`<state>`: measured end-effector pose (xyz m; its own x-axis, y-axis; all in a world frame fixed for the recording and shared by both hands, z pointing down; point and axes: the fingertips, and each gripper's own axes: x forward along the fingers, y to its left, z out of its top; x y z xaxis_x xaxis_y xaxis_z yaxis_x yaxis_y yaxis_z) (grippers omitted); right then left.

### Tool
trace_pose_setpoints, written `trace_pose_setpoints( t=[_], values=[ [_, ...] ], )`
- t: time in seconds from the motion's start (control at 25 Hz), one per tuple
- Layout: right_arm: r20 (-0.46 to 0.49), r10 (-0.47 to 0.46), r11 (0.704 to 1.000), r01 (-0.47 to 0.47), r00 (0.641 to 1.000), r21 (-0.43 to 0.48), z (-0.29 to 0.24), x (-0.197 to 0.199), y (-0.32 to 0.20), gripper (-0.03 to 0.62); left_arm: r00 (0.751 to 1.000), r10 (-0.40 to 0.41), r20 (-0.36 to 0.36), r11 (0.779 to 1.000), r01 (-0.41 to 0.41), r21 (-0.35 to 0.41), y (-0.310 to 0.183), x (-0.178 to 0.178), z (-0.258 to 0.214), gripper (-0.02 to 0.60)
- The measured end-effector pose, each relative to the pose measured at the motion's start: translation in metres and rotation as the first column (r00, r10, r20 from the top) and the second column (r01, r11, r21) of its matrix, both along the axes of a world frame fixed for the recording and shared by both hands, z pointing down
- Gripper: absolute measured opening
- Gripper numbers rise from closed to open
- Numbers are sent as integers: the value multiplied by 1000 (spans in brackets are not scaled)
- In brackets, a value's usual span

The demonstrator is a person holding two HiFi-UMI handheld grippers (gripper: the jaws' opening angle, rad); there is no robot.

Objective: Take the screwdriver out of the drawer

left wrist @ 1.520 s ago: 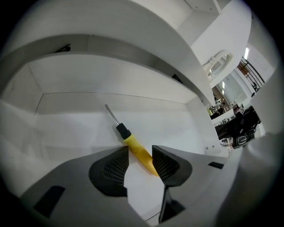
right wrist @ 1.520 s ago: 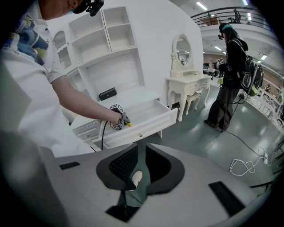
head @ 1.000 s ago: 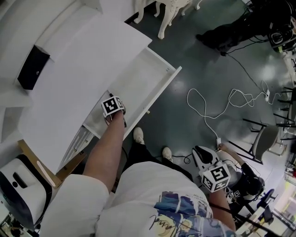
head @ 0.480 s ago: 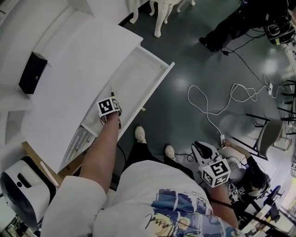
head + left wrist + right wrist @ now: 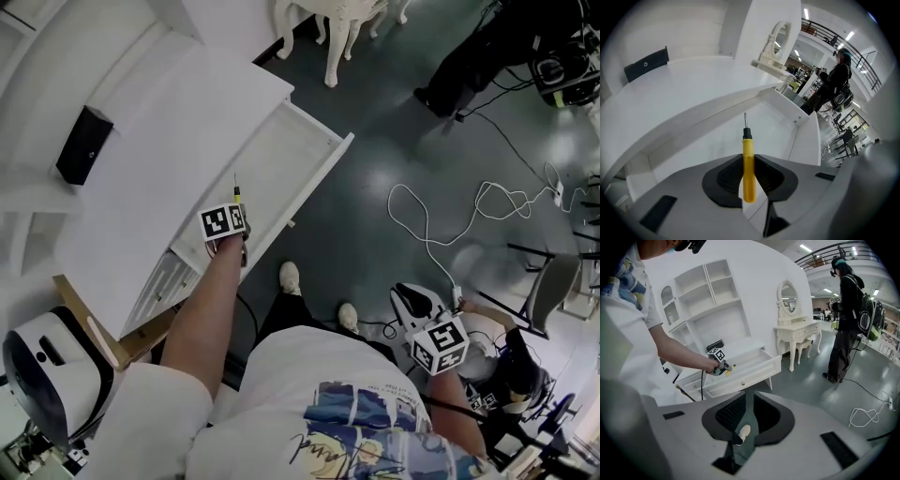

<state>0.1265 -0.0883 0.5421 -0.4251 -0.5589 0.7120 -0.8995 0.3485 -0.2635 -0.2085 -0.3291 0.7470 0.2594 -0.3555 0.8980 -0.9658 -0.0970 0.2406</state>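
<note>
A screwdriver with a yellow handle and a thin metal tip stands upright between the jaws of my left gripper, which is shut on the handle. In the head view the left gripper holds the screwdriver above the near end of the open white drawer, tip pointing away from me. The drawer's inside looks bare. My right gripper hangs off to the right over the dark floor. Its jaws stand slightly apart with nothing between them.
The drawer belongs to a white desk with a black box on top and shelves behind. White dressing-table legs stand beyond it. Cables lie on the floor; a person in black stands further off.
My left gripper has risen out of the drawer with the screwdriver in it, and the yellow handle now shows above the drawer. The right gripper has barely shifted.
</note>
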Motion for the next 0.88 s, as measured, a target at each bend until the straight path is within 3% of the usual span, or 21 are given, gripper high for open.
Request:
trace_pose_setpoints(
  t=[0.4, 0.88],
  values=[
    [49, -57, 997, 55, 997, 53, 1, 7, 5, 66, 999, 8, -39, 988, -1, 154, 22, 6, -71, 81],
    [83, -168, 980, 157, 982, 124, -4, 2, 20, 58, 986, 45, -162, 948, 9, 318, 84, 43, -159, 81]
  ],
)
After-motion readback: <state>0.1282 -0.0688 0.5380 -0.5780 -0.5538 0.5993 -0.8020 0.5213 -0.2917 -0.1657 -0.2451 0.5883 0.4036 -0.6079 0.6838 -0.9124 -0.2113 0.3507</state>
